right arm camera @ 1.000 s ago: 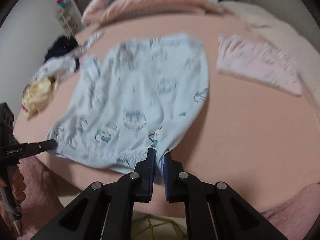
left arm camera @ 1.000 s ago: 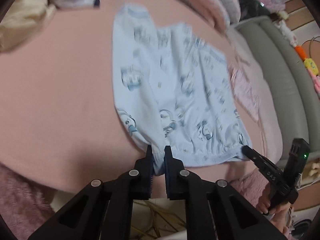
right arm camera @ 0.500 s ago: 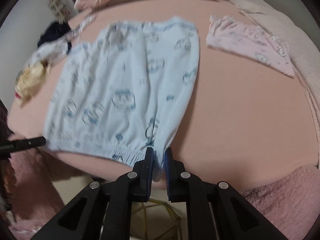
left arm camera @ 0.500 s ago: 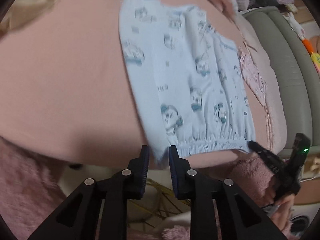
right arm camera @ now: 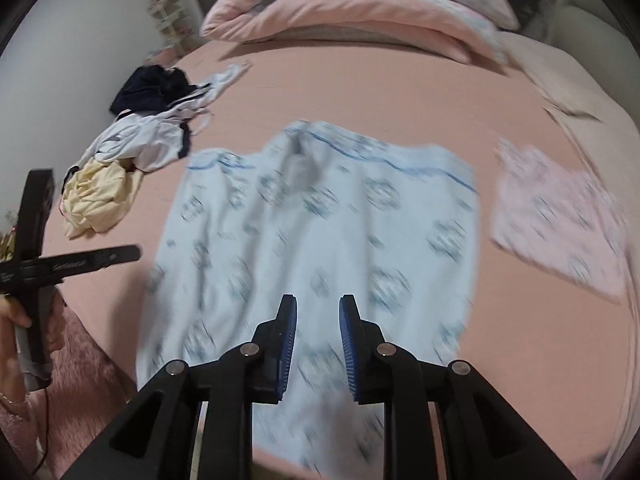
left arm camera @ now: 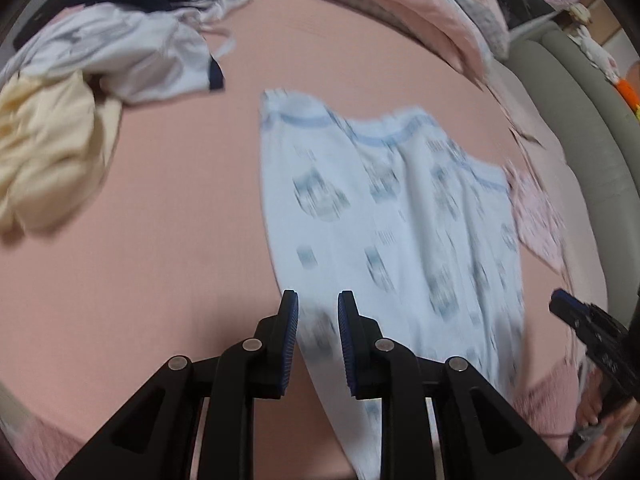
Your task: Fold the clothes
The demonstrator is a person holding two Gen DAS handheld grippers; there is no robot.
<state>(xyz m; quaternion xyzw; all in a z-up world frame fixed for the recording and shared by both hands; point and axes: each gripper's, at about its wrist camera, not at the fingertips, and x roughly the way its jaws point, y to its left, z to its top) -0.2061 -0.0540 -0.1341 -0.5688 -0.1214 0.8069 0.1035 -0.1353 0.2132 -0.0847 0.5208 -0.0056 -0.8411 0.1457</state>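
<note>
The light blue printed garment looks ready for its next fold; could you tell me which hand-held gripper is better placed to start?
Probably the right hand-held gripper: its jaws, now opening, hang over the middle of the light blue garment. The left hand-held gripper sits at the garment's left edge, jaws apart.

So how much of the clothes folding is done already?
Only a little. The pink garment lies flat, looking folded. The blue printed garment is spread flat but not folded; neither the left gripper nor the right gripper pinches it, and the right's jaws are opening. The crumpled pile is untouched.
</note>
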